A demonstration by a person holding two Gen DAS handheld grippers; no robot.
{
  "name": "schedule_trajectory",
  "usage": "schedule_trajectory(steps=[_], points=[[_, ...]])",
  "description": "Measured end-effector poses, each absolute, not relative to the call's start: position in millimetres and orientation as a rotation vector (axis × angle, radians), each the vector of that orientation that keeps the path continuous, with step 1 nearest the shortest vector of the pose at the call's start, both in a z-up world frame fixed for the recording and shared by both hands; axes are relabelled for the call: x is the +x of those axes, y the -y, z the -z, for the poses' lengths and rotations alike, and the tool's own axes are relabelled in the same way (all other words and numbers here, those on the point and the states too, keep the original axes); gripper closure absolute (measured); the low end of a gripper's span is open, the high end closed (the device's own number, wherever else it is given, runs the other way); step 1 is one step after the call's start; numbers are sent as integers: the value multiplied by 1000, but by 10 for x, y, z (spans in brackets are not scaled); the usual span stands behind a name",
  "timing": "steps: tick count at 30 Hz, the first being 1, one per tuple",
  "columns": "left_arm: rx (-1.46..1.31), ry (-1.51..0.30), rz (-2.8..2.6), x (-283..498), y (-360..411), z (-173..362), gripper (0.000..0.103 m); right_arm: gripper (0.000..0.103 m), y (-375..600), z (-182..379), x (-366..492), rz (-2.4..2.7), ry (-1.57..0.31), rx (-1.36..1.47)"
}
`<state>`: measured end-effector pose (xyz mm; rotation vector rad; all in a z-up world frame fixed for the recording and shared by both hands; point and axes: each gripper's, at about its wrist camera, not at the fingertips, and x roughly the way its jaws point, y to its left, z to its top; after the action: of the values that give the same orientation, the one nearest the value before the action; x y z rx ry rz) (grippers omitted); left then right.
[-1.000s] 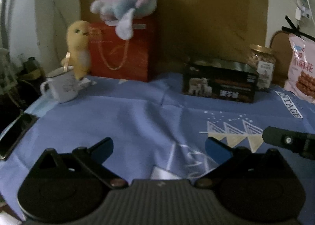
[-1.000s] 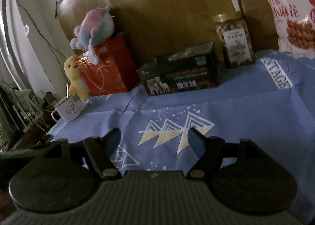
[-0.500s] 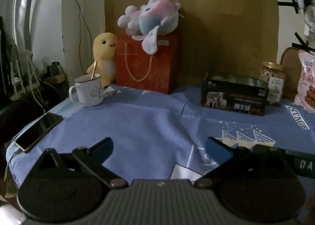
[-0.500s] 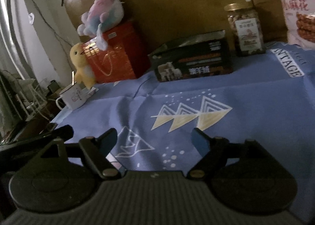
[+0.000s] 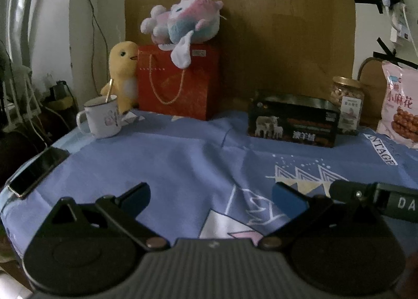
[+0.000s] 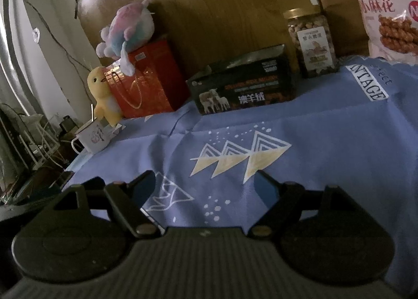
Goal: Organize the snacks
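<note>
A pink snack bag leans at the back right of the blue-clothed table. A nut jar with a gold lid stands left of it. A black box lies in front of the jar. My left gripper is open and empty over the front of the cloth. My right gripper is open and empty; part of it shows at the right in the left wrist view.
A red gift bag with a plush toy on top stands at the back, a yellow duck plush and a white mug to its left. A phone lies at the table's left edge.
Both grippers have shifted a little; the left view has pulled back and turned left over the second, and the right view has edged toward the box and jar. Both stay open.
</note>
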<state>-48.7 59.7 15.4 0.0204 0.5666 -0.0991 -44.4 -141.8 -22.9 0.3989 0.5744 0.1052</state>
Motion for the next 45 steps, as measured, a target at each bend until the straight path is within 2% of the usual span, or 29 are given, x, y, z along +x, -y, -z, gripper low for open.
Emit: schedule_trajectory(steps=[10, 26, 38, 42, 45], points=[[-39, -546, 91, -504, -666, -260, 0, 18, 1446, 46, -587, -81, -523, 342], [-8, -594, 36, -200, -456, -201, 0, 18, 1698, 110, -318, -139, -507, 303], [95, -624, -80, 73, 180, -216, 0, 18, 2277, 263, -14, -168, -397, 214], [197, -596, -116, 119, 520, -234, 0, 18, 2435, 287, 95, -215, -454, 353], [223, -589, -99, 154, 651, -242, 0, 18, 2402, 299, 107, -196, -463, 343]])
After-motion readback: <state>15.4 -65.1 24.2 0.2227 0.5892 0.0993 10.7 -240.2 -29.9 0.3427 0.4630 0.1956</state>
